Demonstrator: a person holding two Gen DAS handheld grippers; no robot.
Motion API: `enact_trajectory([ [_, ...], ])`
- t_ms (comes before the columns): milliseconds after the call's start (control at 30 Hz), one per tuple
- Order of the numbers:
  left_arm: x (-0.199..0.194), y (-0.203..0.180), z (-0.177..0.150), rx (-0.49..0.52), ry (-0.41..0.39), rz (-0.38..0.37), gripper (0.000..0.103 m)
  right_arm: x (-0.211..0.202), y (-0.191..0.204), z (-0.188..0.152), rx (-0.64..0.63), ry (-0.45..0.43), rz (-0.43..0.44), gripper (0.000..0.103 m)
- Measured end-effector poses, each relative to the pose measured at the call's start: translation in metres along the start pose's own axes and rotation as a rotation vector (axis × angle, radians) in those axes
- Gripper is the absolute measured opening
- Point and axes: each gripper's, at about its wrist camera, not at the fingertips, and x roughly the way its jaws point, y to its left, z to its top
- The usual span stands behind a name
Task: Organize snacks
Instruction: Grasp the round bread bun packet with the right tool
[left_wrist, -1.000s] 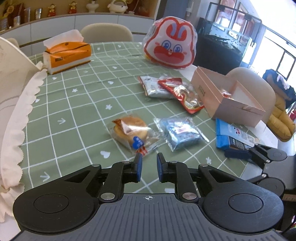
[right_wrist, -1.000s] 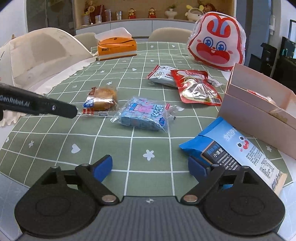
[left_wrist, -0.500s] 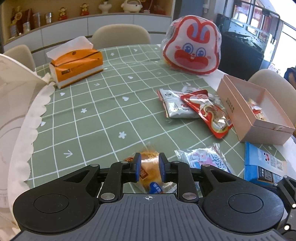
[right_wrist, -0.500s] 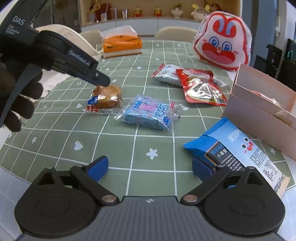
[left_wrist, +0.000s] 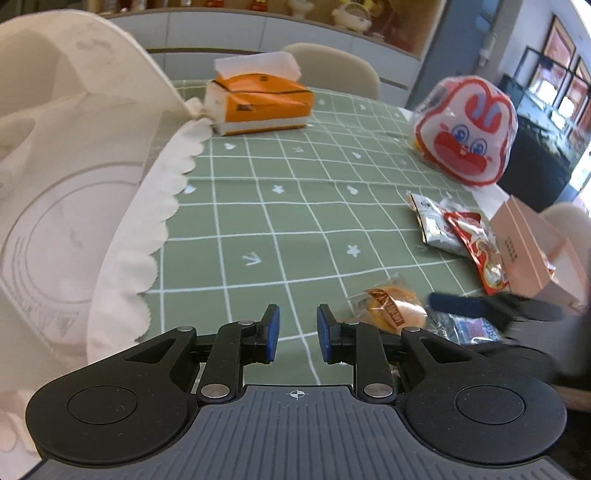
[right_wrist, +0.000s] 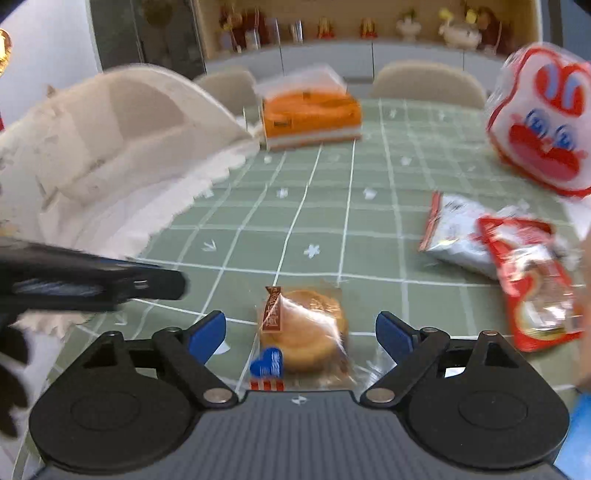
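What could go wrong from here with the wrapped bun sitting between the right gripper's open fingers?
1. The right gripper is open around the wrapped bun; closing hard could squash the soft bun or catch only the loose, slippery film.
2. The left gripper, open and empty, sits just left of the bun; the right wrist view shows it nearby, so the two could collide.
3. The right wrist view is motion-blurred, suggesting fast movement that could nudge the bun off-centre.
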Motion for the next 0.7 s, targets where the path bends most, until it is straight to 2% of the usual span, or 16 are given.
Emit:
enact_trajectory([
  [33, -0.002, 0.003, -0.002, -0.007, -0.007, -0.004, 0.025, 0.007, 0.001, 0.001, -0.003, 0.032, 0.002, 0.081],
  [67, -0.003, 0.005, -0.004, -0.014, -0.012, -0.008, 0.025, 0.007, 0.005, 0.001, -0.026, 0.022, -0.014, 0.062],
  [100, -0.002, 0.006, -0.006, -0.021, -0.012, -0.013, 0.025, 0.006, 0.007, 0.001, -0.051, 0.036, -0.015, 0.057],
  [167, 0.003, 0.003, -0.009, -0.021, 0.004, -0.034, 0.025, -0.004, 0.006, 0.003, -0.064, 0.057, -0.008, 0.056],
  [233, 0.007, -0.007, -0.012, 0.007, 0.016, -0.071, 0.025, -0.025, -0.006, 0.001, -0.032, 0.024, -0.03, 0.056],
  [300, 0.01, -0.02, -0.015, 0.031, 0.019, -0.118, 0.025, -0.047, -0.022, -0.002, -0.003, -0.016, -0.094, 0.056],
  [367, 0.013, -0.033, -0.019, 0.048, 0.027, -0.158, 0.025, -0.06, -0.043, -0.007, 0.002, -0.027, -0.196, 0.056],
  [467, 0.016, -0.049, -0.024, 0.073, 0.043, -0.195, 0.025, -0.07, -0.072, -0.011, 0.066, -0.027, -0.153, 0.056],
  [600, 0.019, -0.056, -0.027, 0.086, 0.054, -0.2, 0.025, -0.085, -0.077, -0.007, 0.131, -0.029, -0.008, 0.056],
  [700, 0.02, -0.055, -0.026, 0.071, 0.051, -0.18, 0.025, -0.084, -0.062, -0.01, 0.08, 0.0, -0.037, 0.056],
])
